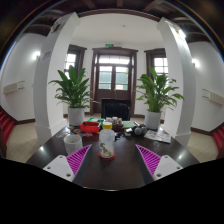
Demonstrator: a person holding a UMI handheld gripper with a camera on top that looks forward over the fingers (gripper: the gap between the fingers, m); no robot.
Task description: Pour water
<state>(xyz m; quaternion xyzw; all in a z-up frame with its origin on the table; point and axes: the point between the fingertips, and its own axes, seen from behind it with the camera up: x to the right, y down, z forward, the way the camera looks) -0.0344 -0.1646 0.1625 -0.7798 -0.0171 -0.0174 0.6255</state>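
A clear plastic bottle with a yellow label and a red base stands upright on the dark table, just ahead of my fingers and a little left of the middle between them. A clear plastic cup stands to its left. My gripper is open and empty. Its magenta pads are wide apart, one on each side, and neither touches the bottle.
Beyond the bottle lie a red item, green items and other small clutter, with a white paper to the right. Two potted plants flank a dark wooden door at the back of the room.
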